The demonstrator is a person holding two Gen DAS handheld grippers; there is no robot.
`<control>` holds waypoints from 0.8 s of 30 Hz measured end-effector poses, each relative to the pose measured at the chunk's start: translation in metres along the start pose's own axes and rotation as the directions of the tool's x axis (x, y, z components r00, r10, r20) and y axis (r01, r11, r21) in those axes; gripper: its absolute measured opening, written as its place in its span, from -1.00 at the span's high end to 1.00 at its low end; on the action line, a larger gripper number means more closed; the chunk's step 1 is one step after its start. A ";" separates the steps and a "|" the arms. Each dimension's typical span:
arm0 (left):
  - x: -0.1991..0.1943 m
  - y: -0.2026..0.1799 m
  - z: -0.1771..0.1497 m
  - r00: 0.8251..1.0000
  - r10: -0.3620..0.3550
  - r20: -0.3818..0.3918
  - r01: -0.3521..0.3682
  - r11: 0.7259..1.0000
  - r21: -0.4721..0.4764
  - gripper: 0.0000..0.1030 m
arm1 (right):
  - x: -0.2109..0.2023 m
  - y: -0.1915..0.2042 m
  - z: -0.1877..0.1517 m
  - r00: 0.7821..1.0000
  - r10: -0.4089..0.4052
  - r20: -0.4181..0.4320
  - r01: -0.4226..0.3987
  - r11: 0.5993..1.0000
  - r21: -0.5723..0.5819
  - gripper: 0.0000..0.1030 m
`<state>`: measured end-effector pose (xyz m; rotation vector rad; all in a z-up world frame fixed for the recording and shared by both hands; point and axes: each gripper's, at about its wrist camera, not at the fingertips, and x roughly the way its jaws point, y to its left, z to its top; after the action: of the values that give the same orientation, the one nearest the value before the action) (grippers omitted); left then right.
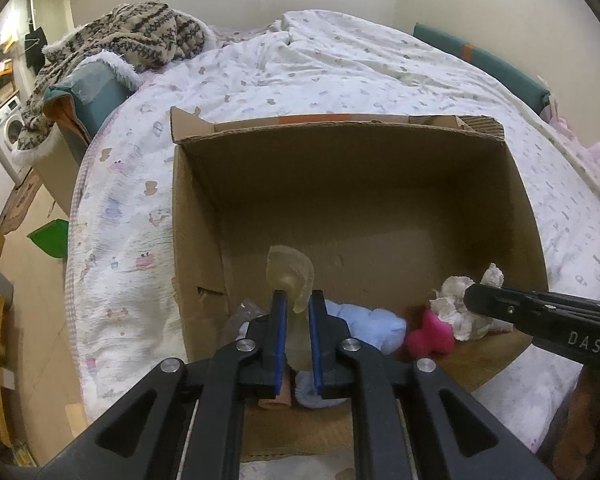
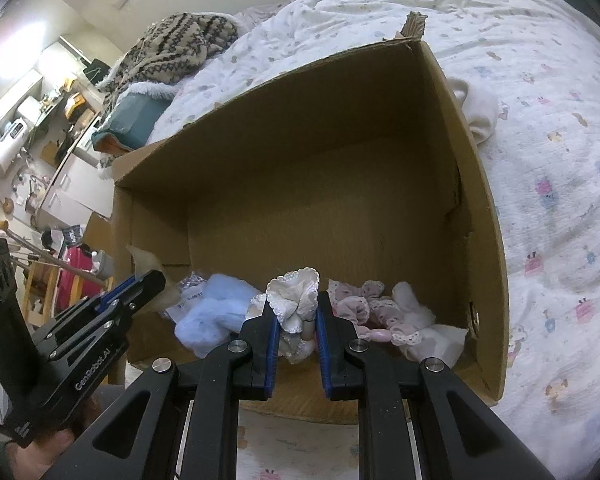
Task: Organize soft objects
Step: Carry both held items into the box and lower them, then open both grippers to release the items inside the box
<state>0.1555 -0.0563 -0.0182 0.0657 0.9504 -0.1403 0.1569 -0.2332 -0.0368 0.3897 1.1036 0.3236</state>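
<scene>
An open cardboard box [image 1: 196,208] lies on the bed [image 1: 340,64]; it also shows in the right wrist view [image 2: 480,216]. My left gripper [image 1: 298,300] is shut on a translucent yellowish soft piece [image 1: 290,276] over the box's near end. My right gripper [image 2: 296,312] is shut on a white lacy fabric piece [image 2: 294,296], which shows in the left wrist view [image 1: 456,304]. Inside the box lie a light blue fluffy item [image 1: 380,324], a pink plush [image 1: 430,332] and frilly pinkish cloth [image 2: 364,300].
A patterned knit blanket [image 1: 132,36] lies on teal cushions [image 1: 88,96] at the bed's far left. A white soft item [image 2: 480,112] lies on the bed beside the box's right wall. A washing machine [image 1: 8,128] and clutter stand on the floor to the left.
</scene>
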 end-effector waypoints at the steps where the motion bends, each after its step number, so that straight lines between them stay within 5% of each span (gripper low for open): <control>1: 0.000 -0.001 0.000 1.000 0.001 0.001 -0.001 1.000 0.002 0.76 | 0.001 0.000 0.001 1.000 -0.002 0.000 0.002 1.000 -0.002 0.64; 18: -0.007 -0.005 0.001 1.000 -0.021 0.015 0.021 1.000 0.001 0.61 | 0.003 0.002 0.001 1.000 -0.019 0.011 0.020 1.000 -0.012 0.64; 22: -0.011 -0.002 0.001 1.000 -0.019 0.025 0.019 1.000 -0.013 0.28 | 0.002 0.002 0.001 1.000 -0.021 0.020 0.022 1.000 -0.015 0.63; 24: -0.016 -0.002 0.001 0.999 -0.014 0.044 0.015 1.000 -0.023 -0.05 | 0.002 0.003 0.002 0.999 -0.023 0.024 0.023 1.000 -0.014 0.61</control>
<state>0.1467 -0.0567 -0.0050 0.0347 0.9088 -0.1433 0.1596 -0.2305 -0.0361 0.3670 1.0815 0.3061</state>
